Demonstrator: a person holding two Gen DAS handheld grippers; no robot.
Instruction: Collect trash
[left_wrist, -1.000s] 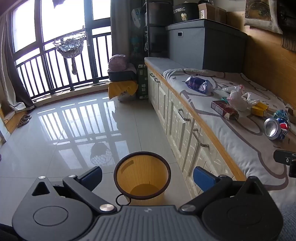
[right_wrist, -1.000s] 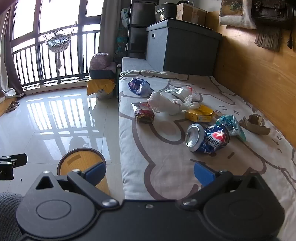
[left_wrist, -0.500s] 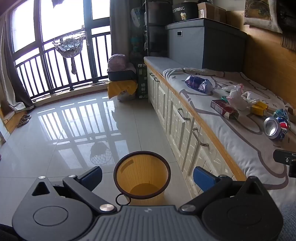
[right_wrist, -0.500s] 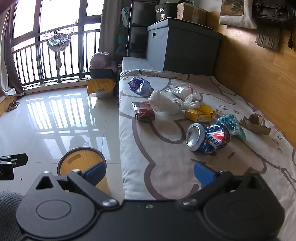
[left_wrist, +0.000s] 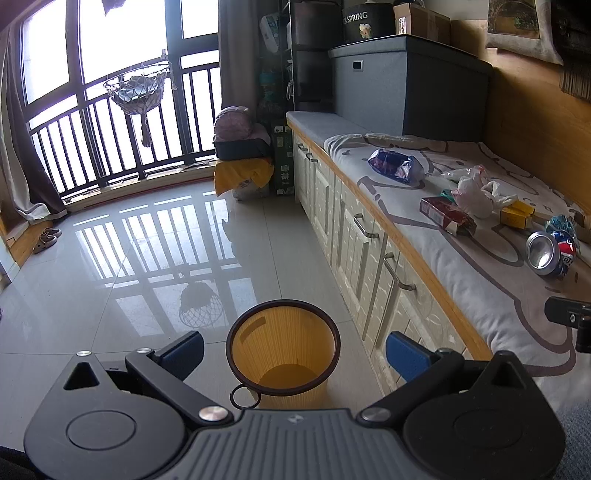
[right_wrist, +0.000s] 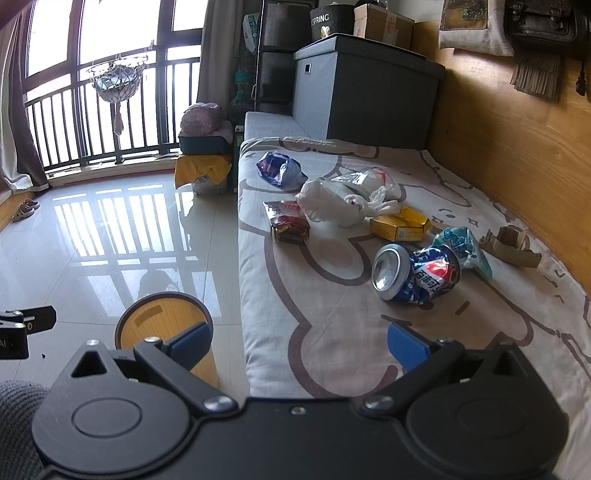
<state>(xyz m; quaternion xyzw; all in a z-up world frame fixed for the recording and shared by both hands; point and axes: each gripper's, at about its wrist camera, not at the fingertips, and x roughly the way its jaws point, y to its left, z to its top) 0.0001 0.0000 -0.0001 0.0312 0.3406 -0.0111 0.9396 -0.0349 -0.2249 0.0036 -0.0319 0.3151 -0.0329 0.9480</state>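
A yellow waste bin (left_wrist: 282, 350) stands on the floor beside the bench, directly ahead of my open left gripper (left_wrist: 293, 352); it looks empty, and its rim also shows in the right wrist view as the bin (right_wrist: 162, 325). Trash lies on the cushioned bench: a crushed blue cola can (right_wrist: 415, 275), a teal wrapper (right_wrist: 463, 249), a yellow box (right_wrist: 400, 225), a white plastic bag (right_wrist: 343, 199), a red snack pack (right_wrist: 288, 221), a blue-purple bag (right_wrist: 279, 170) and torn cardboard (right_wrist: 511, 247). My right gripper (right_wrist: 299, 345) hovers open over the bench's front edge, short of the can.
The bench cushion (right_wrist: 332, 332) runs along a wooden wall (right_wrist: 517, 155), with white drawers (left_wrist: 362, 240) below. A grey storage box (right_wrist: 365, 92) blocks the far end. Glossy tiled floor (left_wrist: 129, 258) stretches left toward the balcony railing (left_wrist: 92, 147).
Almost nothing has moved; both grippers stay open and hold their places, with only a slight drift in the views.
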